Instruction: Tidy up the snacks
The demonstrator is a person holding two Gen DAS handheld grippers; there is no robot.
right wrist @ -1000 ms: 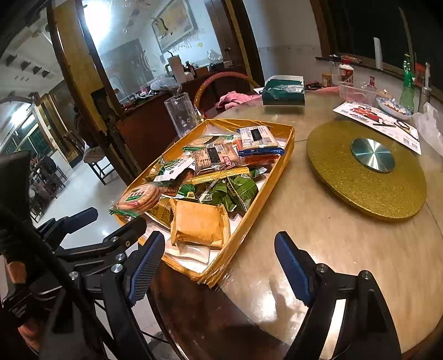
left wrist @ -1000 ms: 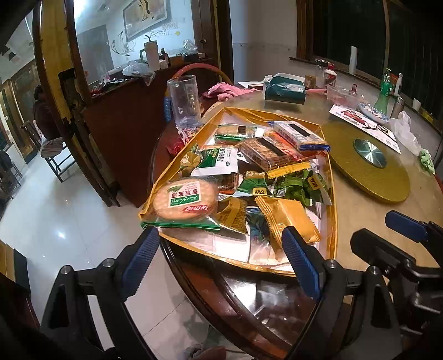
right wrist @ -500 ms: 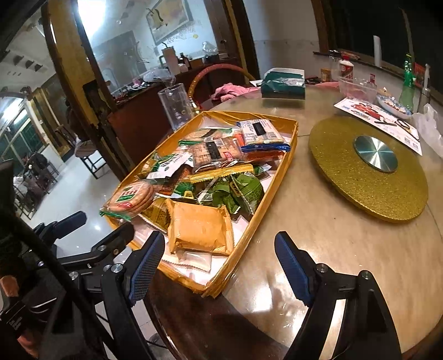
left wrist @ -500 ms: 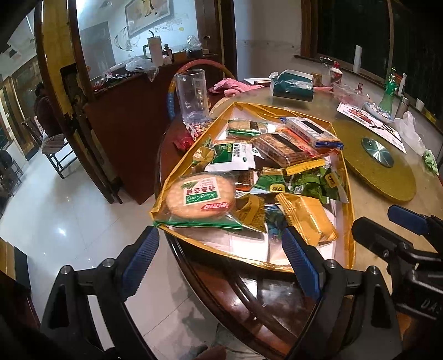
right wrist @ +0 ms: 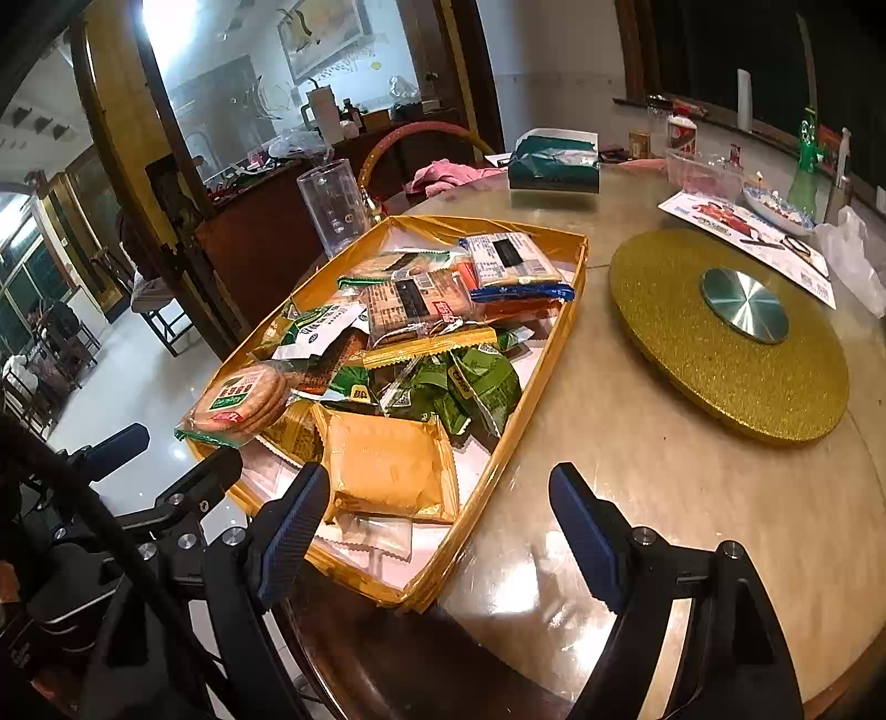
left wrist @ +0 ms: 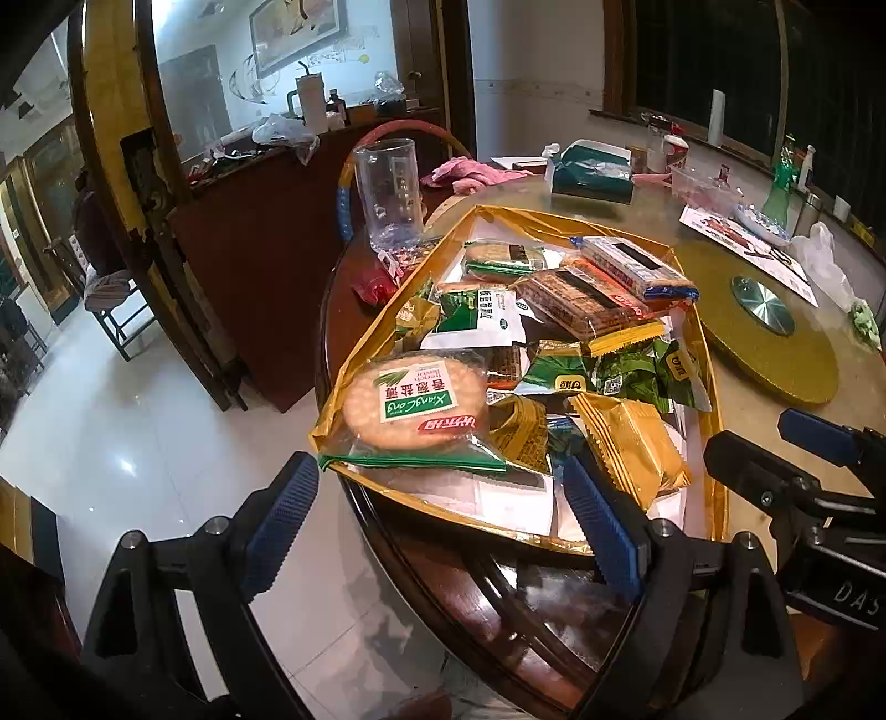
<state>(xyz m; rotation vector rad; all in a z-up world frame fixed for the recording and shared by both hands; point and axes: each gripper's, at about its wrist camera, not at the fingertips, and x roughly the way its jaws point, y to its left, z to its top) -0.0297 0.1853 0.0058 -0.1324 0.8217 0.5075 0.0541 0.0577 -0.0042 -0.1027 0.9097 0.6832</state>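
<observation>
Both my grippers, left and right, hang with jaws wide apart and empty, short of the gold tray on the desk. The snack packets lie heaped inside it. Sorted or not, I cannot tell.

A home dining room — a big round table with a gold turntable, a framed fish picture on the wall.
</observation>
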